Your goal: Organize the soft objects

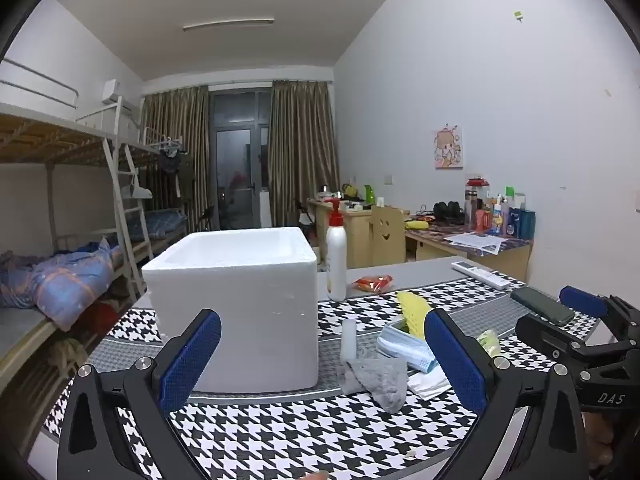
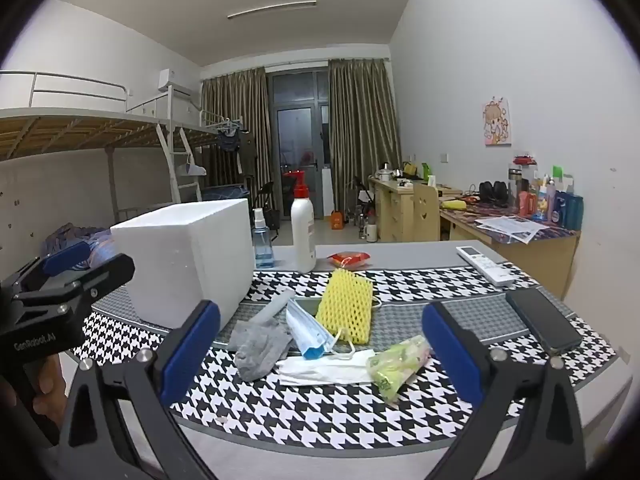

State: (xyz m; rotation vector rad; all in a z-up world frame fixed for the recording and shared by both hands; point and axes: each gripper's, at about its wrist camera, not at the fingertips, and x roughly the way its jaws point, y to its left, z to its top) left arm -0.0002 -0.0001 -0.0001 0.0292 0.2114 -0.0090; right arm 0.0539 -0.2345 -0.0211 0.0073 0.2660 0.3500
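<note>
A white foam box [image 1: 240, 304] [image 2: 192, 256] stands open on the houndstooth cloth. Right of it lies a pile of soft things: a grey sock [image 2: 260, 344] [image 1: 376, 376], a blue face mask [image 2: 308, 330] [image 1: 404, 346], a yellow foam net [image 2: 346, 308] [image 1: 414, 310], a white tissue [image 2: 324, 370] and a green plastic bag [image 2: 396, 364]. My left gripper [image 1: 324, 360] is open and empty, in front of the box and sock. My right gripper [image 2: 320, 352] is open and empty, just before the pile.
A white pump bottle [image 2: 303, 228], a blue spray bottle [image 2: 262, 240], a red packet [image 2: 349, 258], a remote [image 2: 486, 266] and a dark phone [image 2: 542, 326] lie on the table. Bunk beds [image 1: 60, 200] stand left, desks [image 2: 500, 224] right.
</note>
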